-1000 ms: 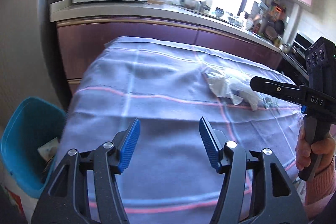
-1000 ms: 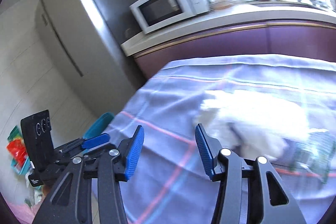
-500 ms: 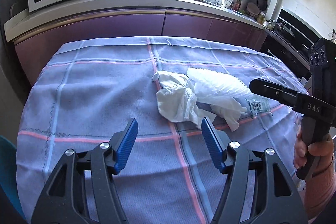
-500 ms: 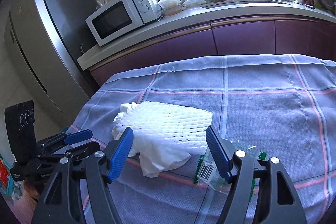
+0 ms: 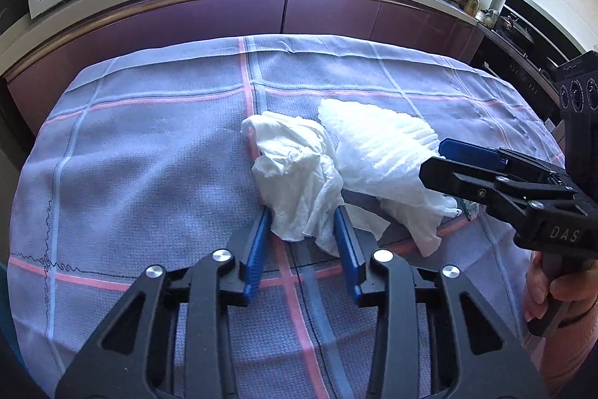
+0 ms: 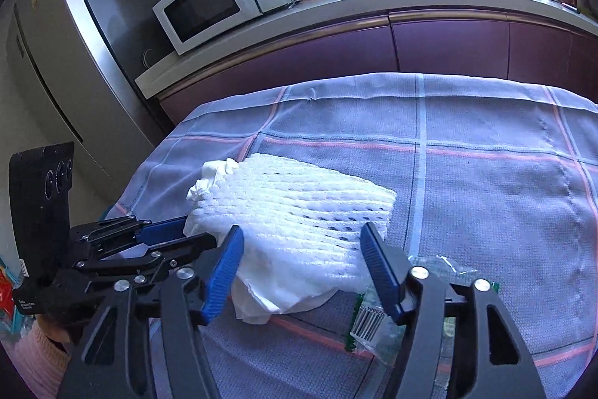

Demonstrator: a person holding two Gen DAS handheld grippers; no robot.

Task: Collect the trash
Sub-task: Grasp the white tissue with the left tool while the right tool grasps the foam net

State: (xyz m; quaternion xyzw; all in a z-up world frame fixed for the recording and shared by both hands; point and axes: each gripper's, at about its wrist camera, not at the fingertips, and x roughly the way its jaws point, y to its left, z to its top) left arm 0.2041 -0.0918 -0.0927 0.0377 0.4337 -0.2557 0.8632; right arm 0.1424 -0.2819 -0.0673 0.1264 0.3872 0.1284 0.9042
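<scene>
Half a second ago the left gripper (image 5: 302, 230) hung wide open short of the trash; now it has come forward and narrowed, so its blue fingers (image 5: 258, 245) bracket the near edge of the crumpled tissue (image 5: 295, 174) that lies mid-table on the checked cloth (image 5: 149, 156). That reads as the start of the first pick in the collecting job, though nothing has left the table yet. The jaws stand partly closed on either side of the paper; the pads look to be touching it, but I cannot tell from this angle whether they have actually pinched it. Just right of the tissue, and overlapping it, sits the white foam net (image 6: 299, 208) (the sort fruit comes wrapped in). The right gripper (image 6: 299, 268) has also moved in: its fingers are spread wide and straddle the near end of the net without clamping it, so it holds nothing. Farther right, half under the right finger, a clear wrapper (image 6: 368, 320) with a barcode lies flat on the cloth, untouched. My guess is the tissue goes first, then the net, then the wrapper. The bin is out of view in both cameras at this moment.
</scene>
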